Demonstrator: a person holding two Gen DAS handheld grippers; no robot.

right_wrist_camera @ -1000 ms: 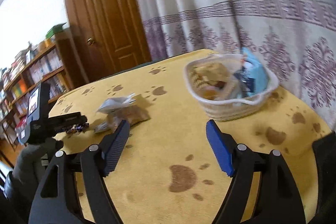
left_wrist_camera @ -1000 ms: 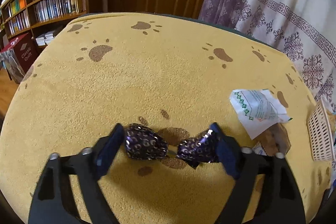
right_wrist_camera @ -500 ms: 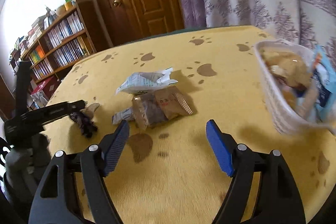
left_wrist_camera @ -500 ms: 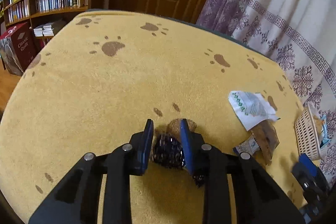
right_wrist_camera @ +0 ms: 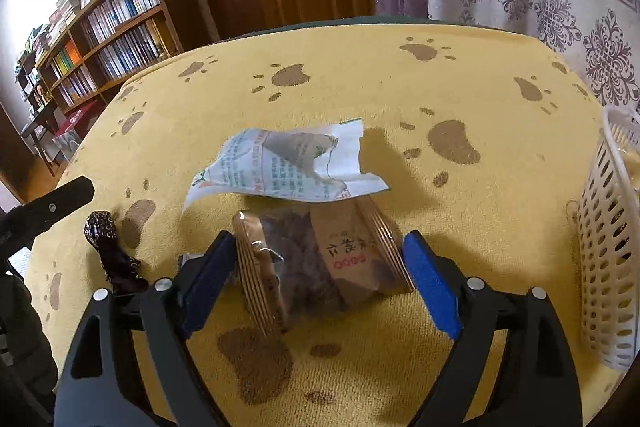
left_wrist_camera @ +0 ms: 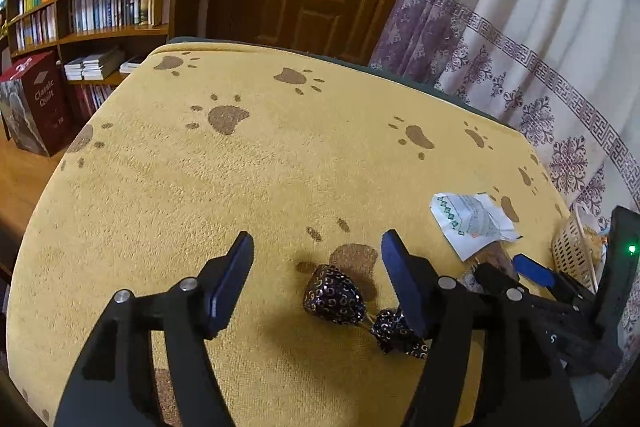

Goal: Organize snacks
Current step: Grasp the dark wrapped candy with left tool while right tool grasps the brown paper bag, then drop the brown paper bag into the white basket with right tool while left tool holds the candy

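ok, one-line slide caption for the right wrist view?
Right gripper, jaws opening, straddles a brown snack packet on the paw-print cloth, white basket alongside.

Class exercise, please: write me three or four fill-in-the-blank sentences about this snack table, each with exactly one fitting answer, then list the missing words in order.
1. The yellow cloth is printed with brown ____ prints.
2. The brown packet lies between the open fingers of the ____ gripper.
3. The dark candy lies on the cloth between the fingers of the ____ gripper, whose jaws are opening.
4. The white basket stands at the ____ edge of the right wrist view.

Missing words: paw; right; left; right
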